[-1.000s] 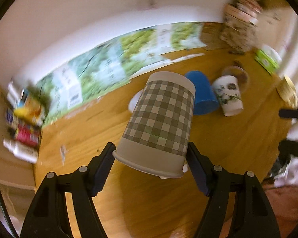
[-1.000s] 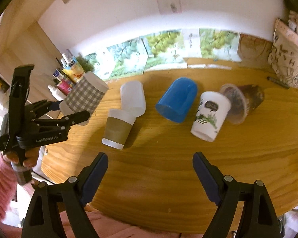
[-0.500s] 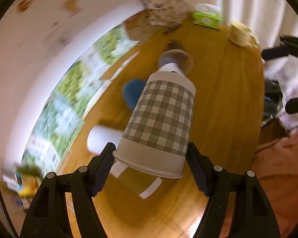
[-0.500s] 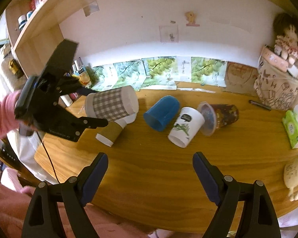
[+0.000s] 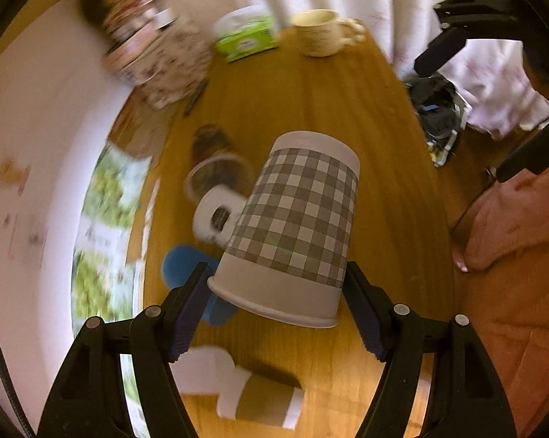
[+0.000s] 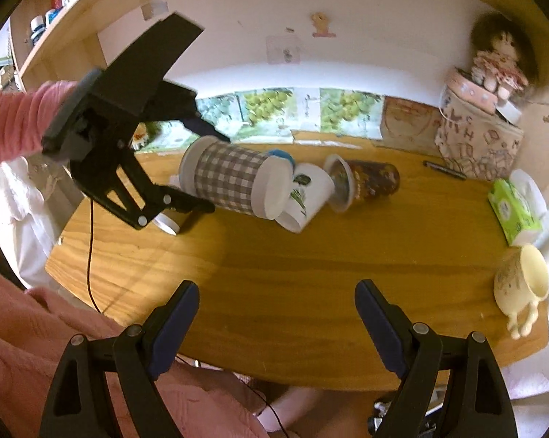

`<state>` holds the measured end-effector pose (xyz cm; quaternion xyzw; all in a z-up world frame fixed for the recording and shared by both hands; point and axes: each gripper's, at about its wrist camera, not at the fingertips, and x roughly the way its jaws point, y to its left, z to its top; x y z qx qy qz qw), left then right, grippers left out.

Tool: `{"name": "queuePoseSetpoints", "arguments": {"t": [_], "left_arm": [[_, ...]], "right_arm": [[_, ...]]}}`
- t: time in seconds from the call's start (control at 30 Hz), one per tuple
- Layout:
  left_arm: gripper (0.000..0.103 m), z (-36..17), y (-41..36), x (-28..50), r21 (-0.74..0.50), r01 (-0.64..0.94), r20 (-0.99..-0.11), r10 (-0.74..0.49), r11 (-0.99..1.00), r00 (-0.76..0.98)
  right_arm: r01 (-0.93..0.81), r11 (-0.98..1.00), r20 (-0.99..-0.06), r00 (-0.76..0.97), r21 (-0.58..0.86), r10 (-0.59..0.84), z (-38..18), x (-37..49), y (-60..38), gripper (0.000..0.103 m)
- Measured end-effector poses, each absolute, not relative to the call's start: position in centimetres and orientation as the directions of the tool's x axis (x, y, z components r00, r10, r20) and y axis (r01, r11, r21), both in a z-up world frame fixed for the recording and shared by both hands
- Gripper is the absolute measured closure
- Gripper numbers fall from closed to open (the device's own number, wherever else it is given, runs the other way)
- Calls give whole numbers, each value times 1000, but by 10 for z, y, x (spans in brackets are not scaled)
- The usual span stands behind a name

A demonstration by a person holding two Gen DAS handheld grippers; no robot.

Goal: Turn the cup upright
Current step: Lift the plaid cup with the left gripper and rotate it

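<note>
checked cup held sideways in the air, mid-flip

grey-and-white checked paper cup [image 6: 236,186] sits clamped near its rim between the jaws of the left gripper [image 5: 278,306], lifted clear of the wooden table [image 6: 292,277]. from the right wrist view its long axis lies close to level: the open rim points back toward the gripper body, the closed white base points out to the right, over the other cups lying on the table. from the left wrist view the base points away from the camera, along the fingers.

right gripper [image 6: 276,315] hangs low at the near table edge, jaws wide with nothing between them, well apart from the cup. the left one is clearly the working hand.

judgement: the flip looks about half done. to finish, the wrist would need to roll until the base faces down and the rim up, then lower onto bare wood. the white printed paper cup [image 6: 305,197] and blue plastic cup [image 5: 186,273] lie just below and behind, so the landing spot wants to be nearer the front edge to avoid knocking them.
</note>
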<state>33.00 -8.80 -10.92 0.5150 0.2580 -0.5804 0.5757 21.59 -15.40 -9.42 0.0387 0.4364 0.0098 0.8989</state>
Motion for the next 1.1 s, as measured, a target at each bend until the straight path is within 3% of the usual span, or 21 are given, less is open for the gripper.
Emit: {"name": "queuePoseSetpoints", "arguments": {"t": [0.5,1.1], "left_arm": [[28,-143,-120,296,273,720,-934,-355,-638,40],[28,-194,-114,277,211,458,-964,-261,-864,-49]], "right_arm": [[58,998,-822,570,24,-13,-115,200,-157,15],[150,986,-859,511,69,-18,-142,208,-162,15]]}}
